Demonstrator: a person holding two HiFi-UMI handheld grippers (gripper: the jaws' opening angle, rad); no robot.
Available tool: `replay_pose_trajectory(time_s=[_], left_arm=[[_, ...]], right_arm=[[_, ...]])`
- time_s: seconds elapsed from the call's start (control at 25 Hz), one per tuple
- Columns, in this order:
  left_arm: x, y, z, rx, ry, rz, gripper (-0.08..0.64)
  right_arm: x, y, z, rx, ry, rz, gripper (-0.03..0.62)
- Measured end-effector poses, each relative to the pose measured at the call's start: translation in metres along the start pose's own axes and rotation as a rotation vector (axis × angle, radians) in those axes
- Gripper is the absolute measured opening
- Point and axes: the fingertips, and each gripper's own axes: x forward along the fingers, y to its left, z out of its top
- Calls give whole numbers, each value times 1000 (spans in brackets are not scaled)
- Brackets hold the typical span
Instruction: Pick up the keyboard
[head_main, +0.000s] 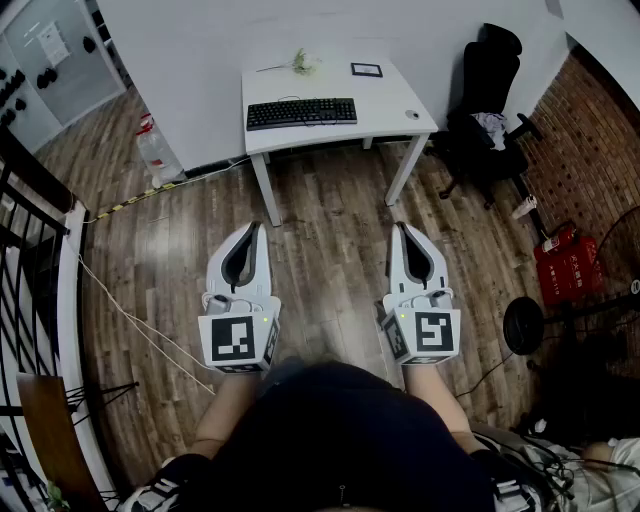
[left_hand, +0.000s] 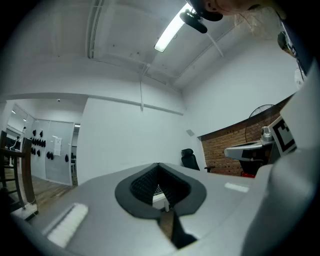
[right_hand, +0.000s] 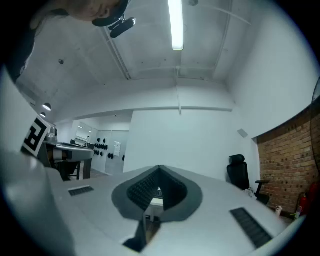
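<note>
Far: flat black rectangular keyboard (head_main: 301, 112) on a smooth white desk (head_main: 395, 95). Near: grey plastic left tool (head_main: 259, 227) and right tool (head_main: 400, 227), both with jaws pressed together, empty.

The keyboard (head_main: 301, 112) is black, on a white table (head_main: 388, 96). The floor (head_main: 330, 245) is brown wood planking. The left claw (head_main: 258, 228) and right claw (head_main: 400, 228) are pale grey with dark inner pads and black-and-white square markers. The office chair (head_main: 490, 105) is black, the brick wall (head_main: 590, 140) reddish-brown, and the canister (head_main: 566, 268) red.
</note>
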Motion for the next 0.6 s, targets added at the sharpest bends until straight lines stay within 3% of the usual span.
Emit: replay_pose_trajectory(time_s=[0.36, 0.6], left_arm=[[-8, 6, -12, -13, 8, 21, 11], [16, 19, -34, -36, 33, 17, 11]], right_arm=[[4, 6, 2, -21, -10, 12, 12], [32, -2, -11, -1, 30, 6, 14]])
